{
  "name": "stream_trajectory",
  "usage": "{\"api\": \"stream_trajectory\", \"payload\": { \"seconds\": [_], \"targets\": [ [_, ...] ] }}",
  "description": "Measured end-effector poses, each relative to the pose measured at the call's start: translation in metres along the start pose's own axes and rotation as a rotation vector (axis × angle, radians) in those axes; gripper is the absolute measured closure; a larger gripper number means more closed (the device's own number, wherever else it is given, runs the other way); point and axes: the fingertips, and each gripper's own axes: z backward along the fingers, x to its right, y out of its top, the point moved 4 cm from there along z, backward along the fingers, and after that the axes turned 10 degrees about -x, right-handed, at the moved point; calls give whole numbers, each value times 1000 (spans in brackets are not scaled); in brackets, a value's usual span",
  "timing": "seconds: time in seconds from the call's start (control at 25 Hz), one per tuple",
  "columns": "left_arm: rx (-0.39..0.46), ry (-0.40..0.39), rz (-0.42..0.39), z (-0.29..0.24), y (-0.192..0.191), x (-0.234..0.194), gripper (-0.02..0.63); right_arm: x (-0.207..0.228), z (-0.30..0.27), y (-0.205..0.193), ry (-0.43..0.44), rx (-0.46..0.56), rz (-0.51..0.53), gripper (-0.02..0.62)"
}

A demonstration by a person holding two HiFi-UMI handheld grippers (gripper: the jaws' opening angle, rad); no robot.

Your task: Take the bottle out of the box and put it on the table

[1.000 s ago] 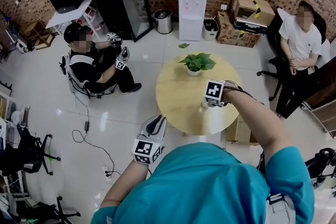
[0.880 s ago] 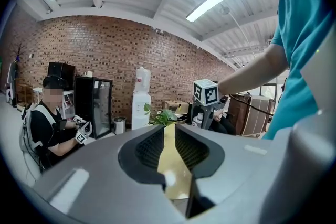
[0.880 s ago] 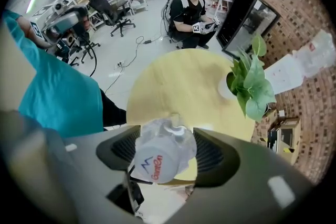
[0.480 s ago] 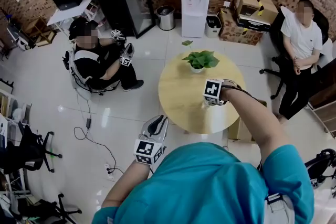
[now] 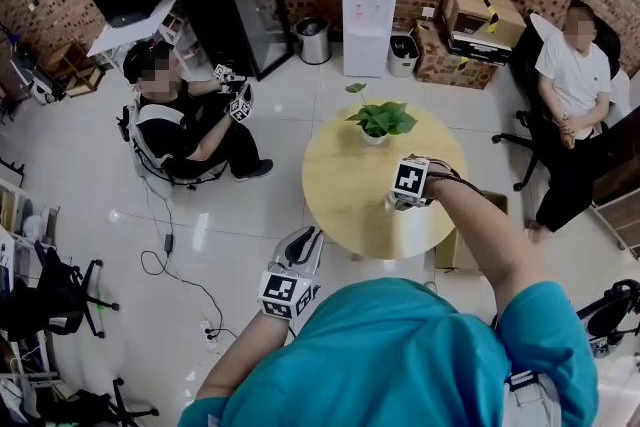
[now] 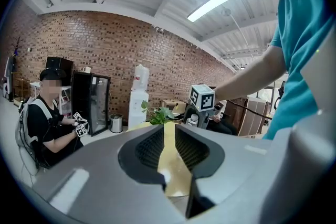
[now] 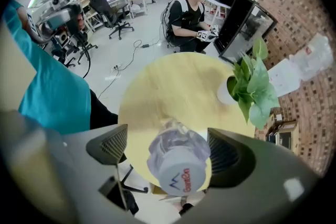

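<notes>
My right gripper [image 7: 167, 150] jaws have just been opening, spread off the bottle [image 7: 177, 162] standing between them on the table [image 7: 168, 86]; left gripper [image 6: 169, 145] barely apart, empty.

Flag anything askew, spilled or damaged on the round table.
Only the bottle: its clear body looks crinkled, seen between the right tool's jaws, which have just been opening around it. No spill shows on the table; the plant stands upright.
</notes>
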Motion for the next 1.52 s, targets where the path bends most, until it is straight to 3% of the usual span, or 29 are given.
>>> {"api": "stream_trajectory", "payload": {
  "seconds": [0.04,0.08,0.24,0.28,0.48,0.68,0.8,0.92,1.12,1.28,1.44,1.52],
  "targets": [
    [2,-6,1,0,-1,0,545,-10,3,-1,49,28,-21,121],
    [4,-12,3,1,-2,0,545,-10,11,0,41,64,-36,119],
    [11,-49,11,0,3,-3,545,13,64,3,-193,251,-80,110],
    [15,-61,11,-2,5,-1,545,12,76,1,-216,303,-96,110],
    [41,-112,6,-2,21,26,545,-44,143,-43,-153,659,-205,117],
    [60,-145,-19,5,38,82,551,-124,176,-122,-132,1007,-244,191],
    [65,-160,-30,29,28,144,555,-201,166,-179,-117,1144,-237,345],
    [83,-177,-67,52,18,207,561,-268,156,-233,-154,1271,-237,590],
    [96,-198,-131,99,-14,345,568,-391,123,-329,-154,1367,-176,595],
    [103,-196,-117,141,-40,472,568,-480,97,-422,-63,1399,-144,595],
    [41,-171,-150,144,-81,589,566,-519,47,-527,59,1433,-140,594],
    [36,-145,-184,154,-97,625,566,-533,21,-560,101,1448,-137,594]
  ]
}}
